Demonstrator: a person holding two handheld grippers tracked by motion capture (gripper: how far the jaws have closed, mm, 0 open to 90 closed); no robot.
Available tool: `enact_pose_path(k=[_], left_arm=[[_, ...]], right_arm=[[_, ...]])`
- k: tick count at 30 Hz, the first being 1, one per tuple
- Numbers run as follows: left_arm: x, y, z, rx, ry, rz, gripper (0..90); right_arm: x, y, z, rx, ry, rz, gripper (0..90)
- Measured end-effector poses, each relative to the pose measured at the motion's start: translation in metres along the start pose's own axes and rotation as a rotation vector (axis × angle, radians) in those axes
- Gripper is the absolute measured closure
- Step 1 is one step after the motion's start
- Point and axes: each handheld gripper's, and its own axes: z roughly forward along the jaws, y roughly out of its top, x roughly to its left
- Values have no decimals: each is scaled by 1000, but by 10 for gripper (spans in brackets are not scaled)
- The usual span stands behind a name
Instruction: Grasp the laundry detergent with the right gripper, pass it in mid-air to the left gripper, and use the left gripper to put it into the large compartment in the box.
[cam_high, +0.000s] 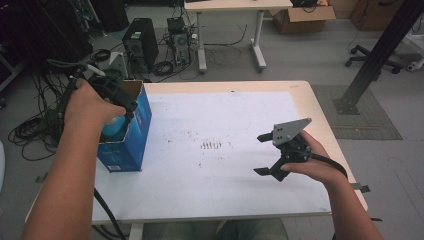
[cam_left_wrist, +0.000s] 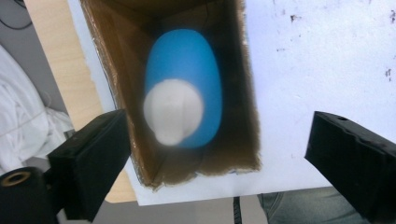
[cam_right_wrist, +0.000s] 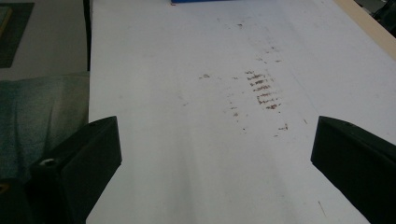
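An open blue cardboard box (cam_high: 125, 145) stands at the left edge of the table. Inside it a blue bottle (cam_high: 114, 129) stands upright. In the left gripper view I look straight down into the box (cam_left_wrist: 130, 56) at the bottle (cam_left_wrist: 187, 60) and its white cap (cam_left_wrist: 173, 109). My left gripper (cam_high: 127, 112) hangs over the box mouth, its jaws open (cam_left_wrist: 219, 135) and apart from the bottle. My right gripper (cam_high: 258, 154) is held above the right half of the table, open (cam_right_wrist: 215, 144), with nothing between its fingers.
A white sheet (cam_high: 225, 115) covers the tabletop, with small brown marks (cam_high: 211, 145) near its middle. On the floor behind are a computer tower (cam_high: 140, 42), tangled cables (cam_high: 30, 130) and a white desk (cam_high: 230, 30). A black post (cam_high: 375, 55) rises at the right.
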Motion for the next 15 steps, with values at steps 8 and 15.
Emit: enact_pose_path(k=[8, 15], left_arm=[[-15, 0, -14, -8, 26, 54, 3], [-40, -1, -29, -29, 73, 190, 3]], right_arm=[[1, 1, -6, 0, -5, -2, 19], [-1, 4, -14, 10, -13, 4, 19]])
